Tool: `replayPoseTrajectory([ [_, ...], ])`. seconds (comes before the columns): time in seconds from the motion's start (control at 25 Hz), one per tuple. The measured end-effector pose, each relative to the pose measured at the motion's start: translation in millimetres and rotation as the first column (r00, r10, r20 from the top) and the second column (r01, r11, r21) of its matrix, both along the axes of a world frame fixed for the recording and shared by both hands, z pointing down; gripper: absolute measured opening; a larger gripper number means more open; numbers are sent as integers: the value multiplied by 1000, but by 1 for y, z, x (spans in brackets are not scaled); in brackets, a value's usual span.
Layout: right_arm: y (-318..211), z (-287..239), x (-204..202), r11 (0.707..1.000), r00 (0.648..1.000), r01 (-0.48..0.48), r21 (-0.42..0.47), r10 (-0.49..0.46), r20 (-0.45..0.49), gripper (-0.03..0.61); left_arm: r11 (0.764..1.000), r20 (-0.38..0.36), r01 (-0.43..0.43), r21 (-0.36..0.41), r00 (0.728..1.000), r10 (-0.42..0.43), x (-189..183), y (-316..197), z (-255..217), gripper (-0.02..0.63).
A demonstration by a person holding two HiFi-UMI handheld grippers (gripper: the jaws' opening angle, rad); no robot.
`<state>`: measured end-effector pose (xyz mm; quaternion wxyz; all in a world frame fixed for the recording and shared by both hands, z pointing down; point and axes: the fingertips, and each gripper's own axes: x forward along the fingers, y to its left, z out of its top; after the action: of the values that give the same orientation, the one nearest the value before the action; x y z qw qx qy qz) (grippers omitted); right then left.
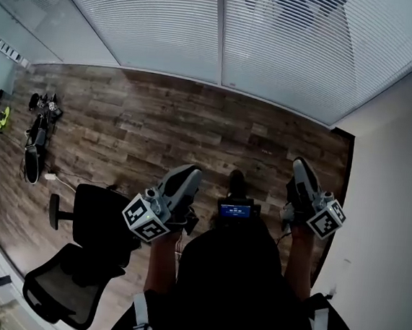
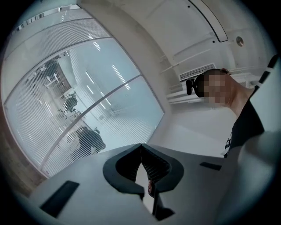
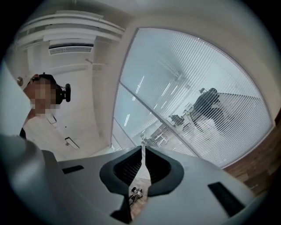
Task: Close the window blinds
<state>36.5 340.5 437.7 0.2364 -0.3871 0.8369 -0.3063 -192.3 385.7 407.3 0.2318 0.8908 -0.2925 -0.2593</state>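
White horizontal-slat window blinds (image 1: 148, 17) are seen hanging along the far edge of the brown wood-plank floor (image 1: 195, 130), lowered to the floor and split into two panels by a pale upright frame bar (image 1: 220, 31). Through the slats, a room beyond can be made out in both gripper views. The left gripper (image 1: 189, 173) and the right gripper (image 1: 301, 166) are held up side by side in front of the person's dark-clad body, well apart from the blinds. The left gripper's jaws are closed tip to tip with nothing between them. The right gripper's jaws are drawn together to a thin slit and are likewise empty. A black mesh-backed office chair (image 1: 85, 258) stands near the floor's near left corner. A plain white wall (image 1: 400, 179) runs along the floor's right edge.
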Motion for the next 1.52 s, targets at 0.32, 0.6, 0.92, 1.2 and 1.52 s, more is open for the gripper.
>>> replayPoseTrajectory([
  [0.32, -135, 22, 9, 999, 999, 49, 4, -49, 19, 39, 998, 75, 62, -9, 995, -61, 8, -113, -11, 6],
  [0.6, -218, -1, 23, 995, 996, 92, 33, -92, 10, 75, 991, 100, 135, -22, 986, -132, 25, -196, -29, 106],
  [0.92, -268, -18, 70, 999, 997, 9, 39, -11, 70, 75, 990, 97, 131, -51, 987, -125, 40, -281, -34, 123],
  [1.2, -302, -17, 128, 987, 985, -150, 62, 145, 92, 74, 1000, 98, 10, -18, 995, -8, 79, -361, -31, 123],
  [1.52, -355, -17, 165, 954, 955, -295, 54, 294, 32, 74, 996, -20, -65, -59, 998, 64, 95, -476, -13, 123],
])
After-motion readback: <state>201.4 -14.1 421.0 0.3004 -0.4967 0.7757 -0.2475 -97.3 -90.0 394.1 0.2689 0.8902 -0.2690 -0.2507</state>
